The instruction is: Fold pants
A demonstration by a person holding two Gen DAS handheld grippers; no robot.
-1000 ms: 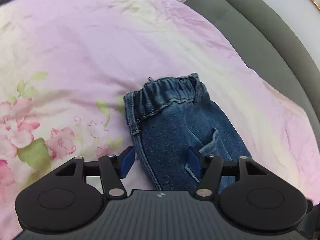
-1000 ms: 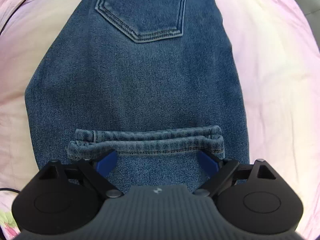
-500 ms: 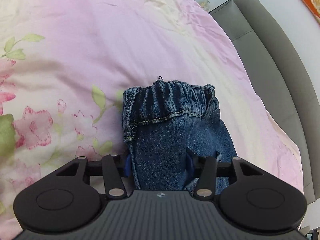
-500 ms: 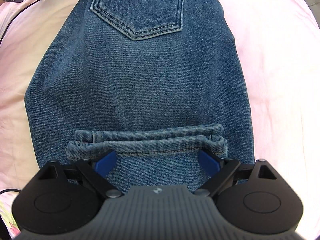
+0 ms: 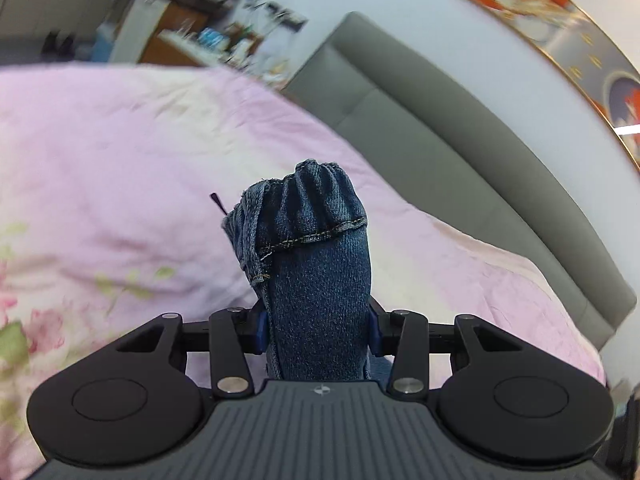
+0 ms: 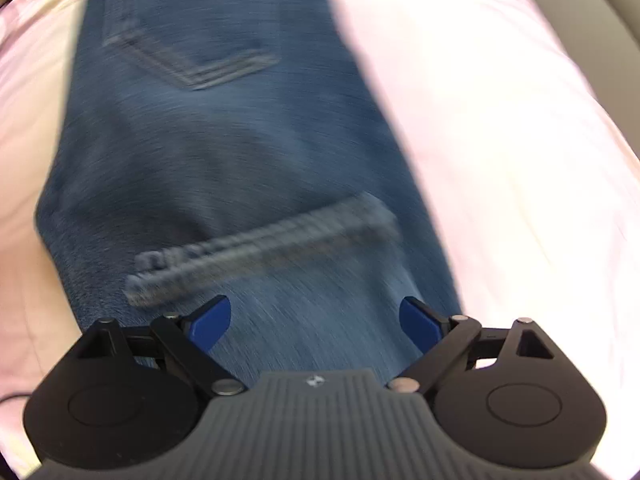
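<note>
**Jeans waist end gripped at left; right fingers spread above the denim**

- Left wrist view: the left gripper (image 5: 316,326) is closed on a bunched section of the blue jeans (image 5: 316,280). The blue pads (image 5: 261,330) are pressed against either side of the fabric.
- The gathered elastic waistband (image 5: 316,204) is seen at the top of the bunch, pointing away from the camera; the held section's long axis runs along the fingers.
- Behind it, a pink floral bedspread (image 5: 120,160) and a grey headboard (image 5: 440,128) are visible.
- Right wrist view, blurred: the right gripper (image 6: 316,324) is held with its fingers wide apart, nothing pinched between them.
- The jeans (image 6: 224,140) are laid on the bedspread (image 6: 500,140), long axis running away from the camera, leaning slightly left at the far end. A back pocket (image 6: 192,60) sits at the far end; the leg hems (image 6: 260,248) are folded across the near part, just ahead of the fingertips.
</note>
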